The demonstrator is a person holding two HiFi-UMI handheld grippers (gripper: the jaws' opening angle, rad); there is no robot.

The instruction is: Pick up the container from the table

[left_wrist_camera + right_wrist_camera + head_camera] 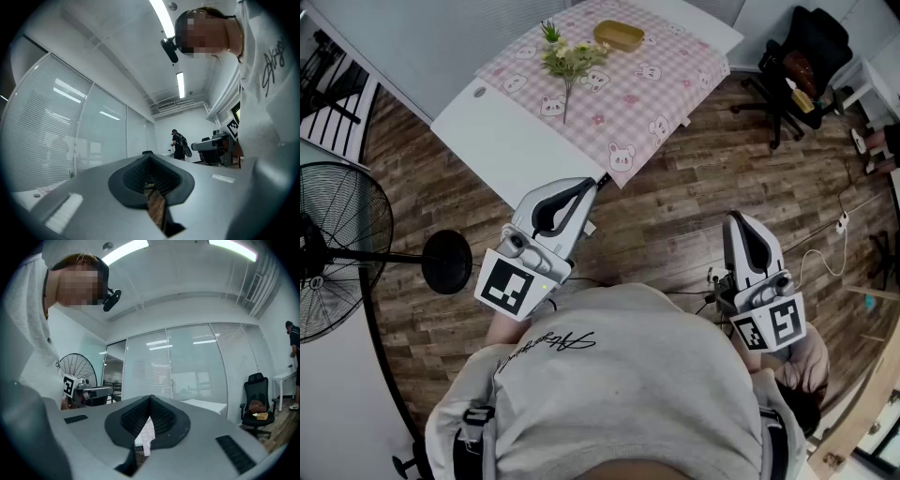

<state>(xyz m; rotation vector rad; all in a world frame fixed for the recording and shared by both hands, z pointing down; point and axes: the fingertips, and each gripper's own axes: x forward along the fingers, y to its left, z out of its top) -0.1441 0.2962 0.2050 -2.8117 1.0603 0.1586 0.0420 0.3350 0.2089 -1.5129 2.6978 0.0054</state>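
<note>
The container (619, 36) is a shallow yellow dish at the far end of the table (502, 122), on a pink checked cloth (666, 89). Both grippers are held in front of the person's chest, short of the table and far from the container. My left gripper (598, 181) points toward the table's near corner, its jaws shut with nothing between them. My right gripper (734, 217) hovers over the wooden floor to the right, also shut and empty. In the left gripper view the left gripper (150, 158) faces the room and a glass wall. In the right gripper view the right gripper (151, 398) shows the cloth's edge behind its tips.
A bunch of flowers (567, 61) lies on the cloth near the container. A standing fan (337, 248) is at the left with its round base (447, 262) on the floor. A black office chair (802, 61) stands at the right, and a cable (839, 225) trails across the floor.
</note>
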